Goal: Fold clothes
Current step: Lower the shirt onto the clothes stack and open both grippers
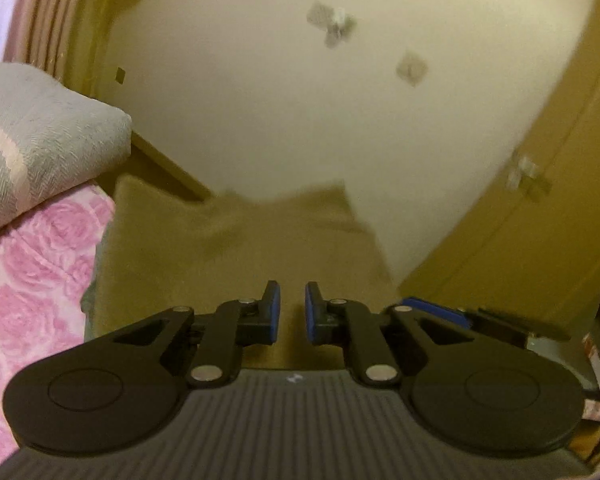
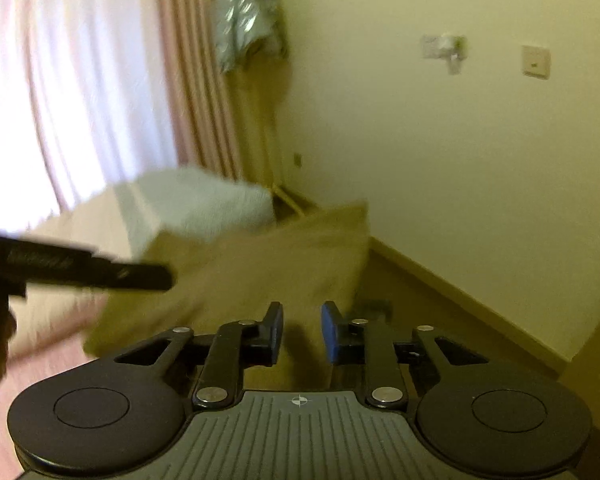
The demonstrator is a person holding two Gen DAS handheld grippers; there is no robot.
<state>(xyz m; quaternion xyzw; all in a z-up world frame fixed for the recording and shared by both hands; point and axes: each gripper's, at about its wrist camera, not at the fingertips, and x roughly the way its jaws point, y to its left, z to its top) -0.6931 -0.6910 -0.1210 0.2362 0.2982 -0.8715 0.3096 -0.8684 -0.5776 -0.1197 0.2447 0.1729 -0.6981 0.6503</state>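
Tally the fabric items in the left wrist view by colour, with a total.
Tan cloth: 1
Grey folded blanket: 1
Pink floral cover: 1
Pink curtain: 1
Total: 4

Garment (image 1: 236, 248) lies right of folded blanket (image 1: 40, 132), before wall (image 1: 300, 100).

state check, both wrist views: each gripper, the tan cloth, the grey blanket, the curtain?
left gripper: open, nothing between its fingers
right gripper: open, nothing between its fingers
tan cloth: spread ahead of both grippers, blurred, ungripped
grey blanket: folded, resting on the pink rose bedding
curtain: drawn, daylight coming through
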